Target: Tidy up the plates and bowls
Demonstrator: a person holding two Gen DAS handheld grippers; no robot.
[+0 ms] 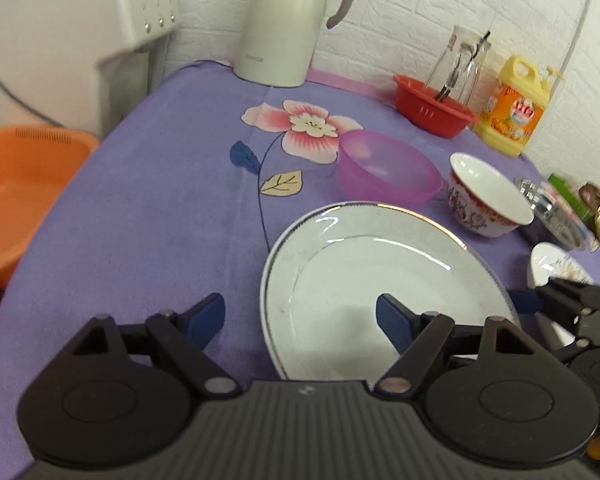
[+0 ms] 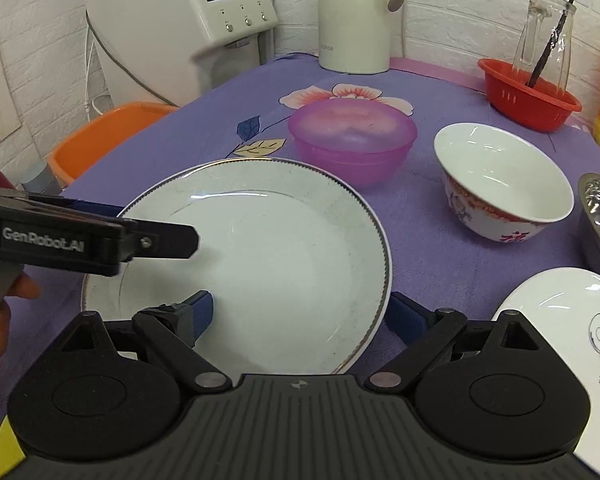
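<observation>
Straddling the white plate (image 2: 260,248) rim, both tongs (image 1: 300,320) (image 2: 300,316) wide, near edge hidden (patterned plate (image 2: 572,320) cropped).

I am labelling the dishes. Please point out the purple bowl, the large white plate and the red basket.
purple bowl (image 2: 352,136): right wrist view, inner bottom.
large white plate (image 2: 268,252): right wrist view, centre well.
red basket (image 2: 524,98): right wrist view, front wall.

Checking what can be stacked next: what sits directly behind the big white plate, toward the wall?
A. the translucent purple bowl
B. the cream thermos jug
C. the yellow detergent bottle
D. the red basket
A: the purple bowl stands on the cloth just beyond the far rim of the white plate; the other things are further back.
</observation>
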